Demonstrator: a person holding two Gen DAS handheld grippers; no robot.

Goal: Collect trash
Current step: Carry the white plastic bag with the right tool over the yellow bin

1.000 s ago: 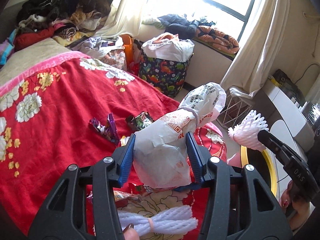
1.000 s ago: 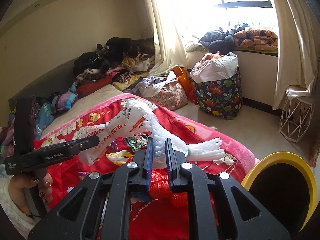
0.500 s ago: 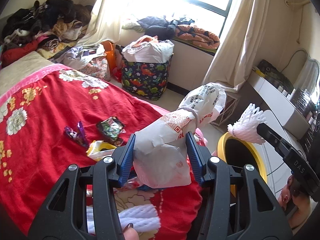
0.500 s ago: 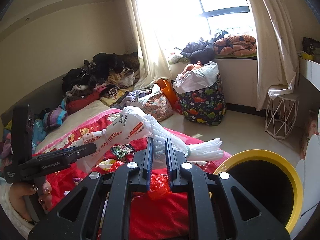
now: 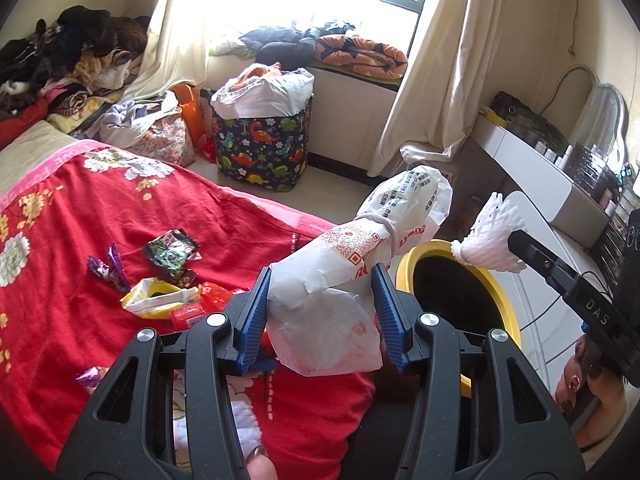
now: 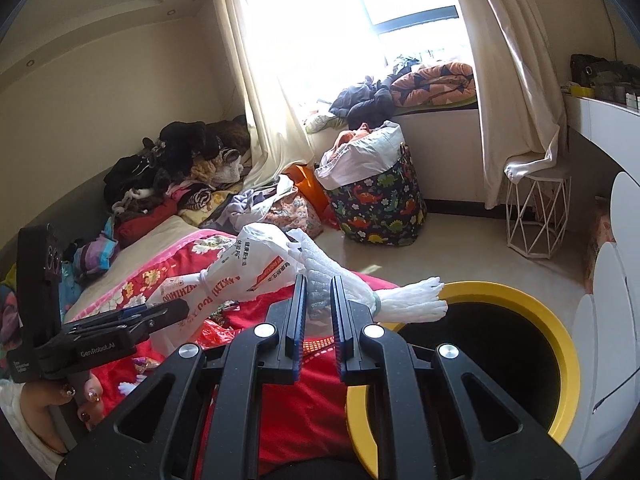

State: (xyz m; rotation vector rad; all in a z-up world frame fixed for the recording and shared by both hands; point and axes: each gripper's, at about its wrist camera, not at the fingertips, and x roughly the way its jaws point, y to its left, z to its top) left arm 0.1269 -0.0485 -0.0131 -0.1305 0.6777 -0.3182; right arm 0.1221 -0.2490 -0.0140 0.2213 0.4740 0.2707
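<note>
My left gripper (image 5: 320, 300) is shut on a crumpled white plastic bag (image 5: 348, 264) with red print, held above the bed's edge just left of the yellow-rimmed black bin (image 5: 456, 296). My right gripper (image 6: 318, 312) is shut on a white foam net sleeve (image 6: 408, 300), whose free end hangs over the bin's rim (image 6: 520, 300). The sleeve (image 5: 496, 232) also shows in the left wrist view above the bin. Loose wrappers (image 5: 172, 252) lie on the red bedspread (image 5: 80, 220).
A dinosaur-print laundry basket (image 5: 262, 148) stands on the floor by the window. A white wire stool (image 6: 536, 212) is by the curtain. A white dresser (image 5: 552, 188) is right of the bin. Clothes (image 5: 60, 68) are piled at the bed's far end.
Both grippers have swung right from over the bed toward the bin, carrying the bag and the foam sleeve. The bin now fills more of both views.
</note>
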